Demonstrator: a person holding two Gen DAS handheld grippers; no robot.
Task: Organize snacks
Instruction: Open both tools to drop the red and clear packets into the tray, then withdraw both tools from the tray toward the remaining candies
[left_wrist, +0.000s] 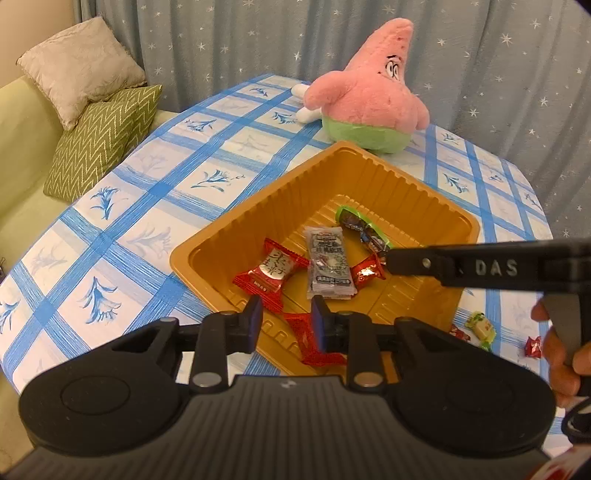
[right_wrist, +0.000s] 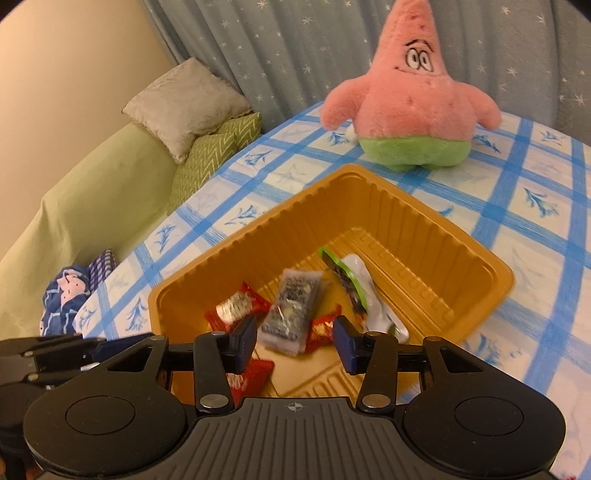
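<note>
While both tools hover over the gold plastic tray (left_wrist: 436, 206), we judge the sorting well along: inside lie a red rice-cracker packet (left_wrist: 271, 275), a grey sachet (left_wrist: 328, 264), a green-edged wrapper (left_wrist: 364, 227) and a small red candy (left_wrist: 365, 273). Our left gripper (left_wrist: 284, 323) stands with its jaws parted, a red wrapper (left_wrist: 310, 341) lying between or just beneath them at the tray's near edge; we cannot tell whether it is touched. Our right gripper (right_wrist: 295, 341) hangs wide and empty above the tray. On the checked worktop (left_wrist: 155, 192), just outside the tray's right side, a green-and-white candy (left_wrist: 480, 326) and a red candy (left_wrist: 533, 347) remain loose. Next, we think, the right gripper must swing out, drop low onto one of them, pinch its thin wrapper, then carry it in.
</note>
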